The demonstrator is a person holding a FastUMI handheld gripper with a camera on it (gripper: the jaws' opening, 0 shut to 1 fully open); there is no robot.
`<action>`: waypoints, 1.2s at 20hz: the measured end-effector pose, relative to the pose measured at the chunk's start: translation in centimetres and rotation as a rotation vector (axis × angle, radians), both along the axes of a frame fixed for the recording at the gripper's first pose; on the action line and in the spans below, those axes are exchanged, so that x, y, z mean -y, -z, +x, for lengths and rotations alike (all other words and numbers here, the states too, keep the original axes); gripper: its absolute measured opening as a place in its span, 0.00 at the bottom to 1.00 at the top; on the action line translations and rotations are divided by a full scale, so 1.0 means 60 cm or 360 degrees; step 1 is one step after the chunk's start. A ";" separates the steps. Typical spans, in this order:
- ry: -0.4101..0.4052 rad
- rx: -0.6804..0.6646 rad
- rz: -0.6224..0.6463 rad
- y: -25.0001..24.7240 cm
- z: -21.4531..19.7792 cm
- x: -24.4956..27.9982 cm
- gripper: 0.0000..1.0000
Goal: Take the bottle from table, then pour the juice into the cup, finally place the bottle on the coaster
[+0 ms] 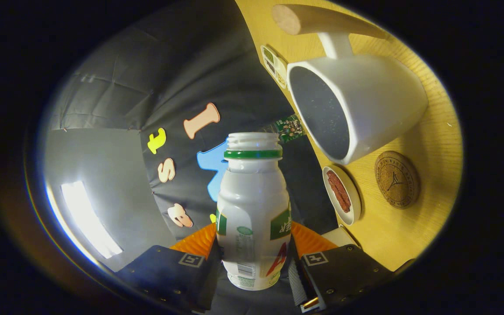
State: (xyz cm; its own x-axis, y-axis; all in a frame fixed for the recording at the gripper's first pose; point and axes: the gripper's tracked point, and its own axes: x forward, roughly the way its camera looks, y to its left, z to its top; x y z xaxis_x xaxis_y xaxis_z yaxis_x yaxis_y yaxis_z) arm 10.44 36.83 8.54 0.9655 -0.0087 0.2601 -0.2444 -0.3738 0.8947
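Observation:
My gripper (254, 262) is shut on a white plastic bottle (252, 210) with a green neck ring and no cap; both fingers press on its lower body. The view is rolled sideways, so the wooden table (414, 227) stands like a wall beside the bottle. A white cup (365, 109) with a dark inside and a wooden handle sits on that table, its open mouth level with and just beyond the bottle's mouth. A round cork coaster (396, 179) lies on the table next to the cup, nearer to my fingers.
A small white dish (341, 194) with a reddish-brown strip in it lies on the table between the bottle and the coaster. A small packet (274, 65) lies beyond the cup. Black cloth wall and a grey panel stand behind the bottle.

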 end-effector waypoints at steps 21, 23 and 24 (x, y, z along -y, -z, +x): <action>0.0048 -0.0161 -0.0646 0.043 0.000 0.000 0.67; 0.0047 -0.0176 -0.0748 0.046 0.001 -0.005 0.67; 0.0047 -0.0188 -0.0801 0.047 0.001 -0.007 0.67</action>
State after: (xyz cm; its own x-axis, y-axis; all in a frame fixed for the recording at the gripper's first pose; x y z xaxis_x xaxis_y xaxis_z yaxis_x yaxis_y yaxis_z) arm 10.48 37.22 5.72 0.9898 0.0618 0.1282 -0.1347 0.1157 0.9841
